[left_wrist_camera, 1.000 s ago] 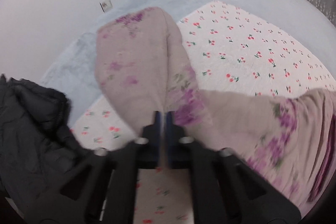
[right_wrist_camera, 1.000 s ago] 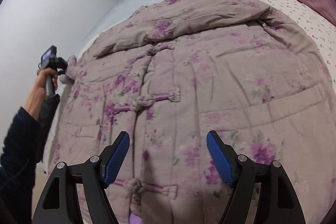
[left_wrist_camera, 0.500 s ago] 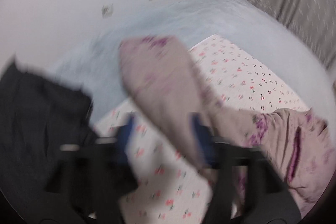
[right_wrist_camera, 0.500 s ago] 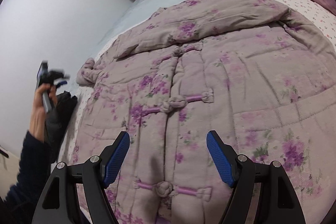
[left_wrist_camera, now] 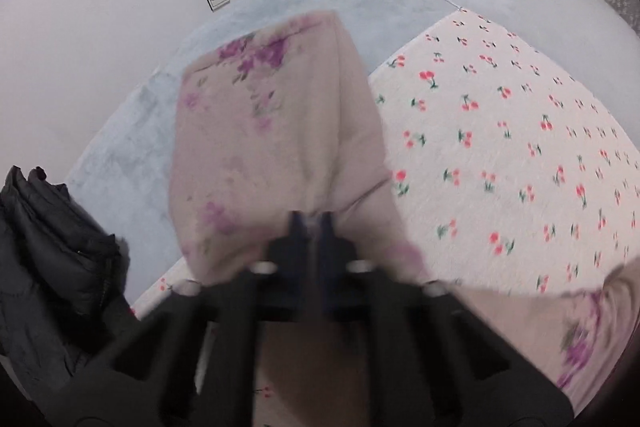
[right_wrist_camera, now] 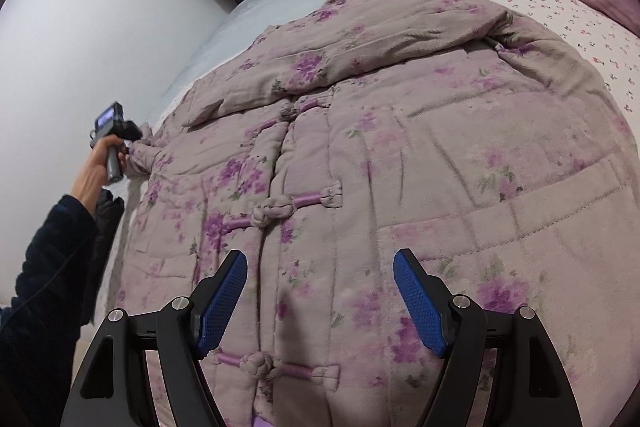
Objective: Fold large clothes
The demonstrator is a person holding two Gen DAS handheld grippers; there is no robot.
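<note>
Sleeve-fold step, looks like: left gripper (left_wrist_camera: 310, 223) clamped on sleeve (left_wrist_camera: 272, 131) of jacket (right_wrist_camera: 400, 147) spread buttoned-up on bed (left_wrist_camera: 500, 115), right gripper (right_wrist_camera: 320, 299) hovering wide open over hem; next probably sleeve across chest.
</note>
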